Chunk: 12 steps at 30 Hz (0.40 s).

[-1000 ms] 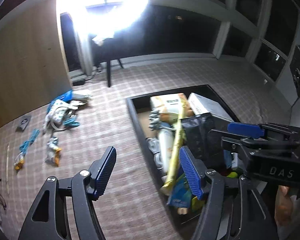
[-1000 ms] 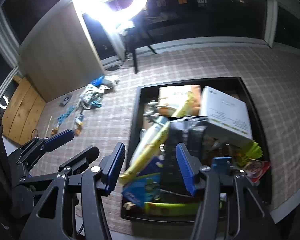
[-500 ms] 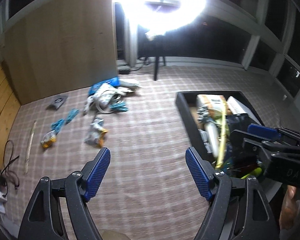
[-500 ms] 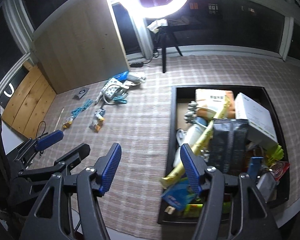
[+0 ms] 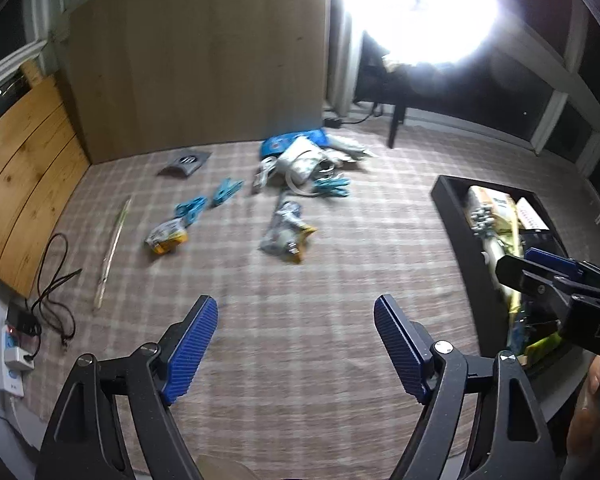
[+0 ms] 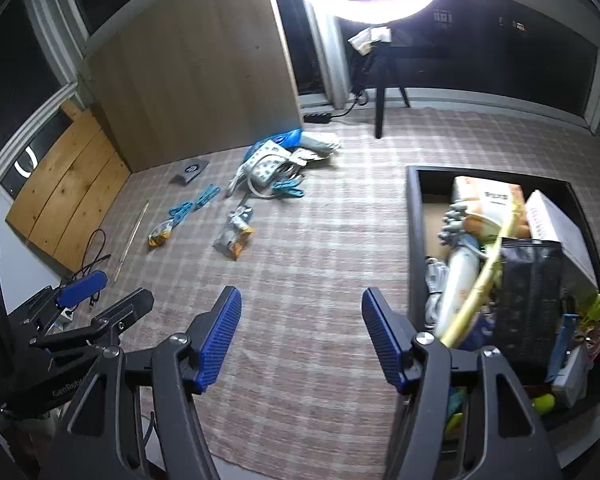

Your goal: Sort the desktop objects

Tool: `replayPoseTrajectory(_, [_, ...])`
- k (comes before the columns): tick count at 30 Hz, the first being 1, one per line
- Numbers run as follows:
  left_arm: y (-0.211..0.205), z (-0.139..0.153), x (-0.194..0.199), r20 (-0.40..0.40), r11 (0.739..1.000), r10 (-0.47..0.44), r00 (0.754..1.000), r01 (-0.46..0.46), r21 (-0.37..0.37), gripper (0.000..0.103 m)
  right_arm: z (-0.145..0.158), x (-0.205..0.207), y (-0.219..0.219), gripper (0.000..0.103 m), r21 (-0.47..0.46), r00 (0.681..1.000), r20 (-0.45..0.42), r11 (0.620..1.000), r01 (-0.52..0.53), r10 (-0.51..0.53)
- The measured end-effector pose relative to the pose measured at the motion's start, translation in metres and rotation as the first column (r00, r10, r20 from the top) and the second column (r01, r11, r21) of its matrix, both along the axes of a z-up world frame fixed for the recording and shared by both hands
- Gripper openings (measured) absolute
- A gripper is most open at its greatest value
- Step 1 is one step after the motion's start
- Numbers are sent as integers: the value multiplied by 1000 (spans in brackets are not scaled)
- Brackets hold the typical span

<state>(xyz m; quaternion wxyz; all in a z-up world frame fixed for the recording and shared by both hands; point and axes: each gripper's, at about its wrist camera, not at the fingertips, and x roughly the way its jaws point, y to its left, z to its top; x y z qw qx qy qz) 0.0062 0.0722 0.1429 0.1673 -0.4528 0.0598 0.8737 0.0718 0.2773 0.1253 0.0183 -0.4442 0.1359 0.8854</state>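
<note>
Both claws hover over bare checked cloth on the desk (image 5: 300, 360), jaws apart and empty. The left claw (image 5: 296, 344) has just been opening wider. The right claw (image 6: 300, 332) stands just left of the black tray (image 6: 414, 240) crammed with items. Loose snack packets (image 5: 288, 234) and blue clips (image 5: 226, 192) lie well ahead.

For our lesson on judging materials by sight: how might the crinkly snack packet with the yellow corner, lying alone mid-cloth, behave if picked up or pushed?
The snack packet looks like thin, crumpled film, so it would probably flex and crush rather than stay stiff. It seems light for its size, so a push would likely slide it across the checked cloth. Its glossy wrapper may slip between fingers.
</note>
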Motion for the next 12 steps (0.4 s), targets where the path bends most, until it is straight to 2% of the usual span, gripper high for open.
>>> replayPoseTrajectory(12, [-31,-13,-17,46,998,60,997,-60,-5,80,-11,-20,-29,62,-4,999,18,1000,-26,26])
